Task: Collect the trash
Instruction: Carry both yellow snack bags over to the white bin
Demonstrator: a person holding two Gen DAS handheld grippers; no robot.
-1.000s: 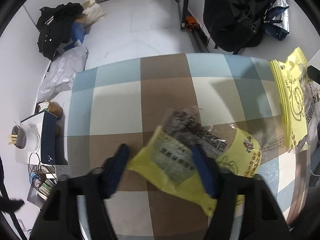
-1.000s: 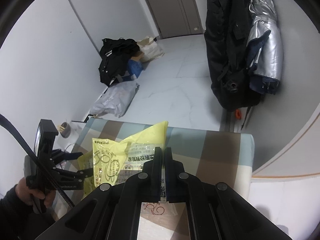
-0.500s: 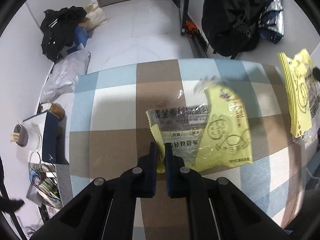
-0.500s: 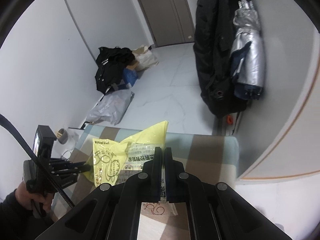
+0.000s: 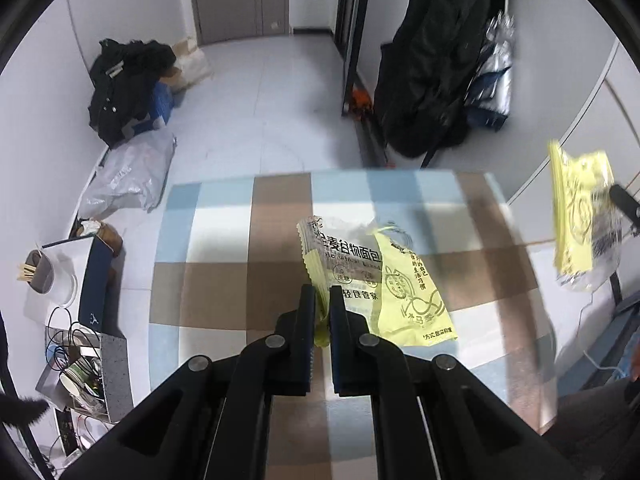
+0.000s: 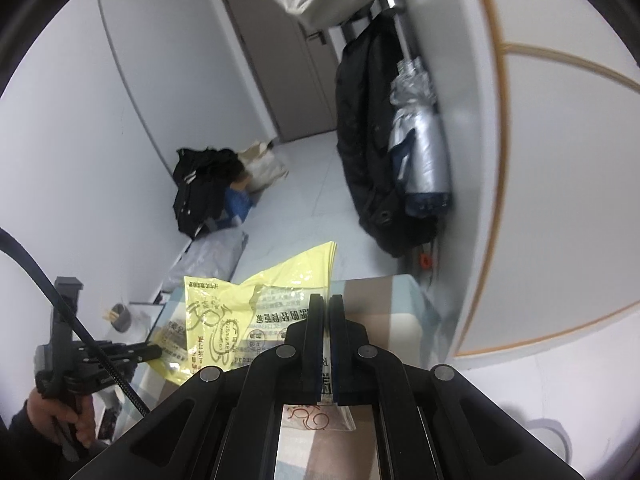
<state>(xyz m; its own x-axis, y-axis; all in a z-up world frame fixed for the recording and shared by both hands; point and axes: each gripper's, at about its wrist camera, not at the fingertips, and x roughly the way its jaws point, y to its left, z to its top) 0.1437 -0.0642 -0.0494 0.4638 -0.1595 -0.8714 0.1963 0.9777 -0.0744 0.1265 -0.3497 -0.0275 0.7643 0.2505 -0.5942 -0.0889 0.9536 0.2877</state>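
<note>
My left gripper [image 5: 322, 300] is shut on the corner of a yellow and clear bread wrapper [image 5: 372, 276] and holds it above the checked table [image 5: 224, 280]. My right gripper [image 6: 324, 316] is shut on a second yellow and clear wrapper [image 6: 256, 304] and holds it up in the air. That second wrapper also shows at the right edge of the left wrist view [image 5: 576, 224]. The left gripper [image 6: 152, 350] shows at the lower left of the right wrist view, with the person's hand behind it.
A black coat [image 5: 432, 64] and a silver umbrella [image 5: 494, 68] hang at the far right wall. Black clothes [image 5: 120, 80] and a grey bag [image 5: 128, 176] lie on the floor. A box with cups and cables [image 5: 76, 364] stands left of the table.
The left gripper closed on the wrapper's corner and lifted it off the table. The right gripper rose and tilted upward with its wrapper.
</note>
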